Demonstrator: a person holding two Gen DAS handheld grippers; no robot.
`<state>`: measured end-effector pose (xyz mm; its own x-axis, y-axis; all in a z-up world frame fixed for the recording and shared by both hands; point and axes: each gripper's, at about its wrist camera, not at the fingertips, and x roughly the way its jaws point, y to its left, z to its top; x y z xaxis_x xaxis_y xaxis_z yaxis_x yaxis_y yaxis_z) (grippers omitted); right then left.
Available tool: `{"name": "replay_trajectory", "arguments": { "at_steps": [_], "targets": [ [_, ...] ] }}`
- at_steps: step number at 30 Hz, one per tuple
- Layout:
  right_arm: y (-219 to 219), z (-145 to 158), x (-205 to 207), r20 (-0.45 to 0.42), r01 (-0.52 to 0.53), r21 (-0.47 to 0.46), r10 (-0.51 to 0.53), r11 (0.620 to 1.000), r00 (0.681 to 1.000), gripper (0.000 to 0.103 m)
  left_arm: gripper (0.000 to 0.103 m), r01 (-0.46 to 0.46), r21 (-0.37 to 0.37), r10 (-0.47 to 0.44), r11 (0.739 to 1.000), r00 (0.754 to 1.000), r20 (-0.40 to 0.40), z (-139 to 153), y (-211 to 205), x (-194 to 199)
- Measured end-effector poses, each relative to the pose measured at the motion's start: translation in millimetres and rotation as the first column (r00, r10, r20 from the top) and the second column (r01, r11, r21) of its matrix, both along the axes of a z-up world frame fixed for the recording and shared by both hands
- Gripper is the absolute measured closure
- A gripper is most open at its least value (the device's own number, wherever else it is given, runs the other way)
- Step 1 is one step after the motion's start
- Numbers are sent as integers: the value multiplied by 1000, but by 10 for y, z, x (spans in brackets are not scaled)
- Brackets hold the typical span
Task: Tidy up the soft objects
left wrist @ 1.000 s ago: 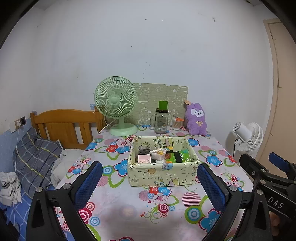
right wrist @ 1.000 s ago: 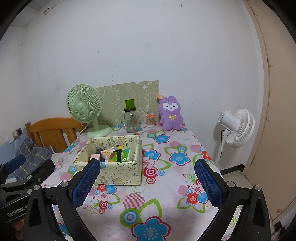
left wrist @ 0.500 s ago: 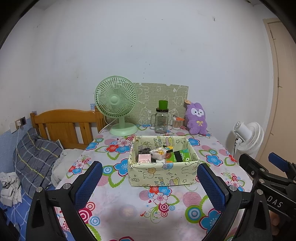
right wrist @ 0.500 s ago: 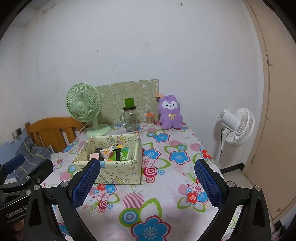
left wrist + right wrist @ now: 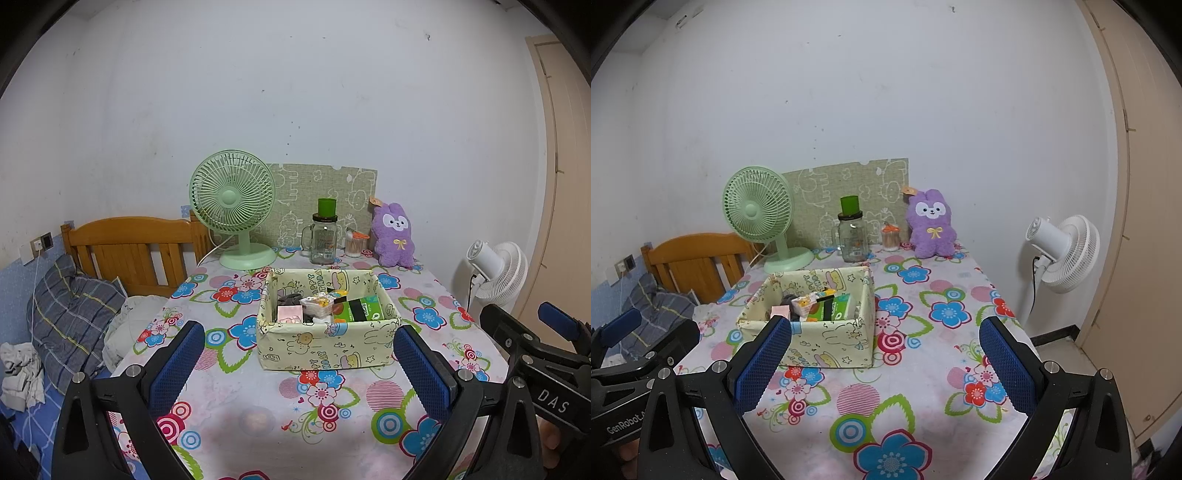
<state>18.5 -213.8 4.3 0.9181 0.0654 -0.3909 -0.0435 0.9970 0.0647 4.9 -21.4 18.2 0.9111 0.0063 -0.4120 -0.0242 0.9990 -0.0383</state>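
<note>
A purple plush rabbit (image 5: 394,236) (image 5: 932,225) sits upright at the back right of the flowered table, against the wall. A pale yellow fabric box (image 5: 327,341) (image 5: 827,341) with cartoon print stands mid-table and holds small items: a pink piece, a green packet, a dark bundle. My left gripper (image 5: 301,363) hangs open above the table's near edge, in front of the box, nothing between its blue pads. My right gripper (image 5: 886,363) is open too, to the right of the box, empty.
A green desk fan (image 5: 234,206), a glass jar with a green lid (image 5: 325,236) and a small cotton-swab jar (image 5: 356,245) line the back edge. A white floor fan (image 5: 1062,254) stands right of the table. A wooden bed with pillow (image 5: 70,314) lies left.
Both views have shifted only slightly; the grippers stay open and nothing on the table has moved.
</note>
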Motion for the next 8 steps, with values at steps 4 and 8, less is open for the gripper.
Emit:
{"name": "replay_trajectory", "arguments": {
  "at_steps": [4, 8],
  "targets": [
    [0, -1, 1, -1, 1, 0, -1, 1000, 1000, 0, 0, -1, 0, 1, 1000, 1000, 0, 1, -3, 3],
    [0, -2, 1, -1, 1, 0, -1, 1000, 1000, 0, 0, 0, 1, 0, 1000, 1000, 1, 2, 0, -1]
  ]
}}
